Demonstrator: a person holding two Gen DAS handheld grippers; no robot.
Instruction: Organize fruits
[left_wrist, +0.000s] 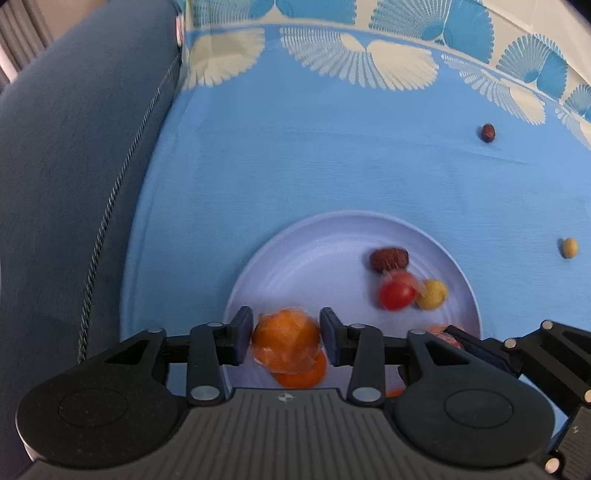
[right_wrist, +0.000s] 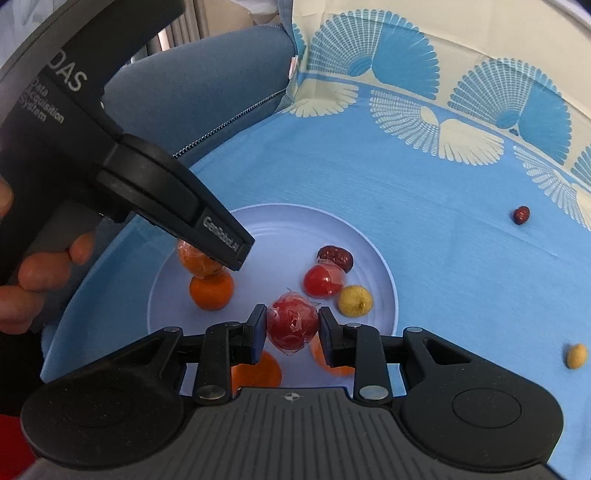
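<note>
Right wrist view: left tool (right_wrist: 207, 264), marked "GenRobot.AI", open around wrapped orange (right_wrist: 197, 260); right tool (right_wrist: 291, 328) grips wrapped red fruit (right_wrist: 291, 325).

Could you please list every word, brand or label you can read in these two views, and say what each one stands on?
"GenRobot.AI", small and slightly blurred: on the dark arm of the left claw above the plate, right wrist view.
"DAS": on that device's body; any letters before it are cut off.
"Data Acquisition System": beneath it, partly blurred.
Left wrist view: no readable text; only a small round emblem on the grey housing.
</note>
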